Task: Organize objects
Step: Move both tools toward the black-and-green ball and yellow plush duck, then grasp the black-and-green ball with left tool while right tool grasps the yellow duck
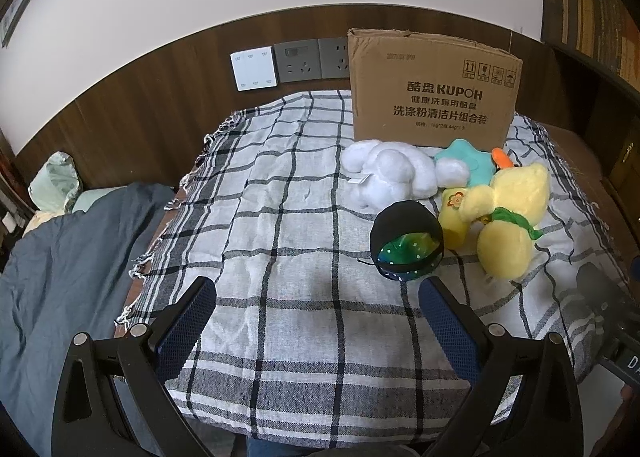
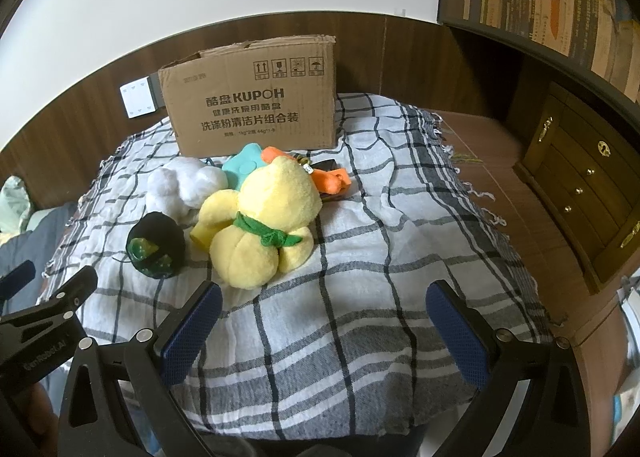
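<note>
A pile of soft toys lies on the checked cloth (image 1: 280, 241) in front of an open cardboard box (image 1: 432, 93) (image 2: 256, 105): a yellow plush duck (image 1: 508, 213) (image 2: 264, 225) with a green scarf, a white plush (image 1: 388, 173) (image 2: 184, 185), a teal star plush (image 1: 468, 165) (image 2: 244, 169), an orange piece (image 2: 332, 181), and a black ball-shaped toy (image 1: 406, 239) (image 2: 158, 245) with shiny green patches. My left gripper (image 1: 316, 305) is open, low and short of the black toy. My right gripper (image 2: 324, 309) is open over bare cloth, just short of the duck. The left gripper's fingers (image 2: 76, 289) show in the right wrist view.
The table stands against a wood-panelled wall with a white switch plate (image 1: 253, 68) and grey sockets (image 1: 316, 59). A bed with a dark blue cover (image 1: 68, 257) lies to the left. A wooden drawer cabinet (image 2: 588, 177) stands to the right.
</note>
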The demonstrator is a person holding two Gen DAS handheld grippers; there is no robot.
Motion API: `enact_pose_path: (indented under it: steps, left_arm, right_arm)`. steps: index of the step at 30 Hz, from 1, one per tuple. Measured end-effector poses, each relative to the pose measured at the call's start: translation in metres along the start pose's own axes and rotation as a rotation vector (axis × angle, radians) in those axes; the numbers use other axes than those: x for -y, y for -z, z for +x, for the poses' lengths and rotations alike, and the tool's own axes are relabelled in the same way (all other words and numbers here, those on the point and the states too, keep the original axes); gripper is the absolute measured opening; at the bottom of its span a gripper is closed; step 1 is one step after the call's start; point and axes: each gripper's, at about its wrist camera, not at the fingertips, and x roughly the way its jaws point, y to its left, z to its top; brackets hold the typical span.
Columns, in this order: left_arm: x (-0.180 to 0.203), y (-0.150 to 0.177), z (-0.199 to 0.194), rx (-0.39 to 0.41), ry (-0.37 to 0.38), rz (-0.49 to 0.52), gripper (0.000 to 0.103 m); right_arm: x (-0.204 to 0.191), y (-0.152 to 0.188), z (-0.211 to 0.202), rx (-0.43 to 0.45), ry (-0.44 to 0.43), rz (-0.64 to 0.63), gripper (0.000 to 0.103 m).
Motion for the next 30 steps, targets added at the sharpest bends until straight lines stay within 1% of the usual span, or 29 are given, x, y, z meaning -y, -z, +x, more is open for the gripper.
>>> enact_pose_path:
  steps: [12, 16, 24, 30]
  left_arm:
    - [0.001, -0.002, 0.013, -0.004, 0.035, 0.009, 0.103]
    - [0.005, -0.005, 0.017, -0.005, 0.066, 0.021, 0.103]
    - [0.019, -0.016, 0.034, -0.018, 0.123, 0.042, 0.103]
    - [0.034, -0.019, 0.049, -0.042, 0.126, 0.075, 0.103]
  right_arm:
    - [-0.009, -0.005, 0.012, -0.012, -0.018, -0.018, 0.102]
    - [-0.01, -0.007, 0.018, -0.017, -0.023, -0.019, 0.102]
    - [-0.006, -0.013, 0.03, -0.026, -0.027, -0.011, 0.102]
    - [0.0, -0.016, 0.043, -0.042, -0.028, -0.002, 0.102]
